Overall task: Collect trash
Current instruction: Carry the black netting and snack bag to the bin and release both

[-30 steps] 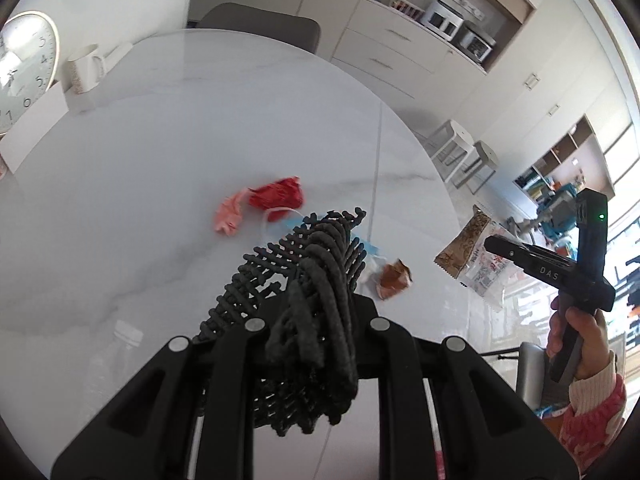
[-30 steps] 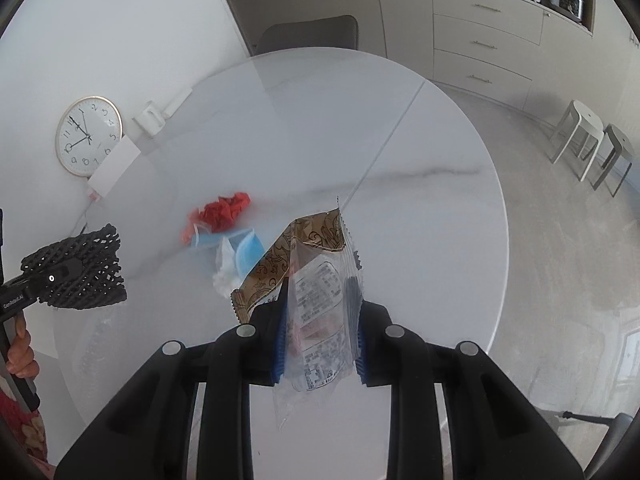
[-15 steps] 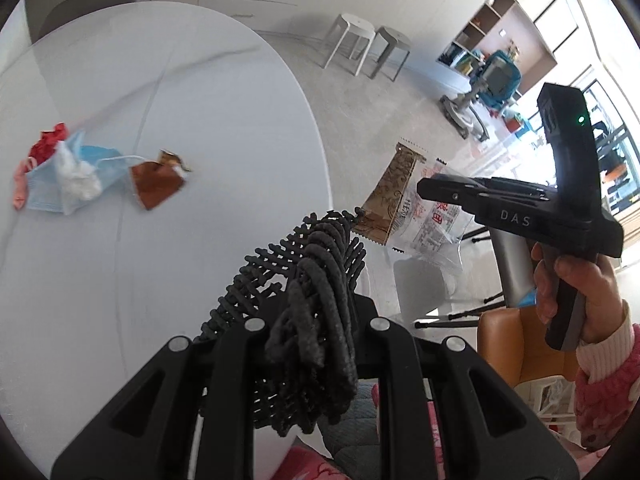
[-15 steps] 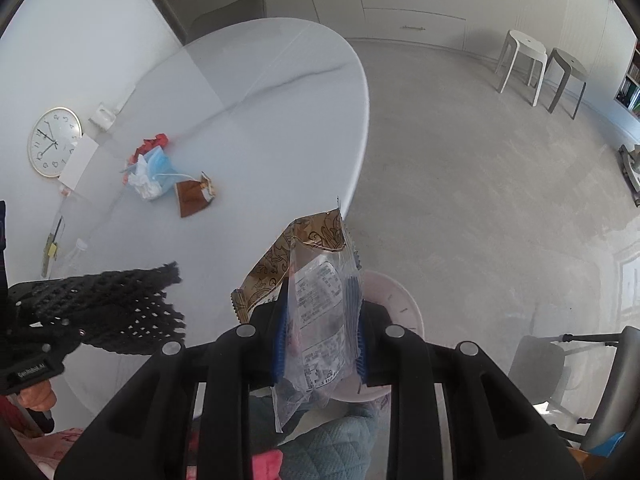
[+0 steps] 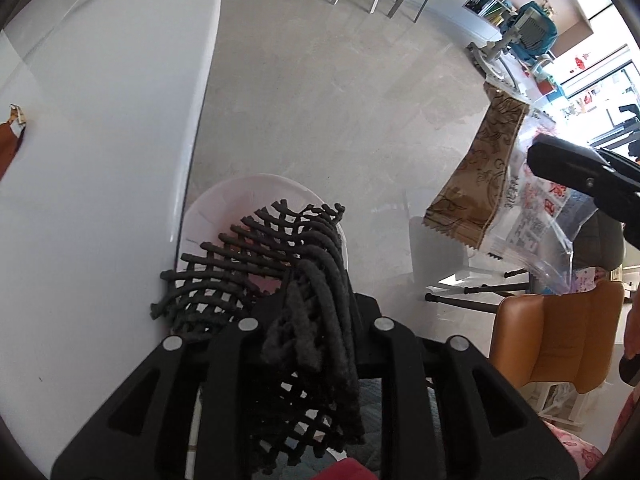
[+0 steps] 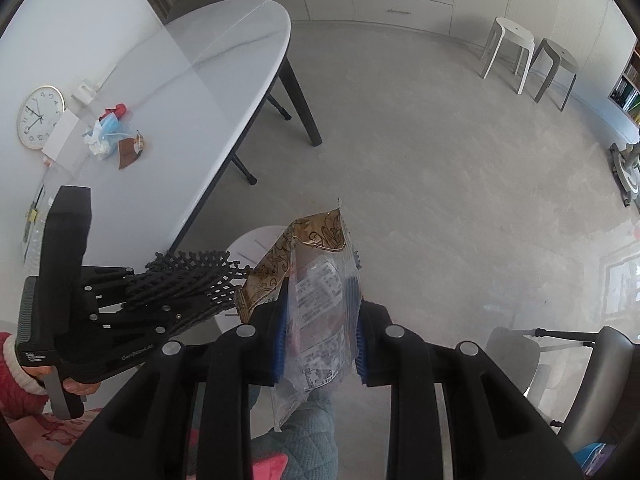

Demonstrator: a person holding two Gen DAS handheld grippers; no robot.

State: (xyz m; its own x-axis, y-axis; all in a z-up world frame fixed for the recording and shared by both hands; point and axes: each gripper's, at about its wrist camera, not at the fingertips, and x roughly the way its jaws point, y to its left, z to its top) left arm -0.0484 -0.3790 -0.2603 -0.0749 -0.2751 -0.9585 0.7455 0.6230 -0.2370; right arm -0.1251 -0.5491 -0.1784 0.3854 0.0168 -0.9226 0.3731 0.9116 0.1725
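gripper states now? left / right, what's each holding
Left gripper: jaws have just been opening, black mesh net still between the fingers, over the white bin.
Right gripper: closed on the snack wrapper.

Left handheld gripper (image 6: 192, 300): matte black plastic body, boxy upright housing, ribbed grey strip along its rear edge, small silver screws on the linkage, faint white lettering low on the side. Right handheld gripper (image 6: 320, 344): black angular finger arms with triangular cut-outs, four round silver pivot bolts, blue ribbed finger pads (image 6: 280, 340). Clothing: red knitted sleeve (image 6: 18, 392) with a pale cuff; pink floral fabric; grey-blue quilted garment.
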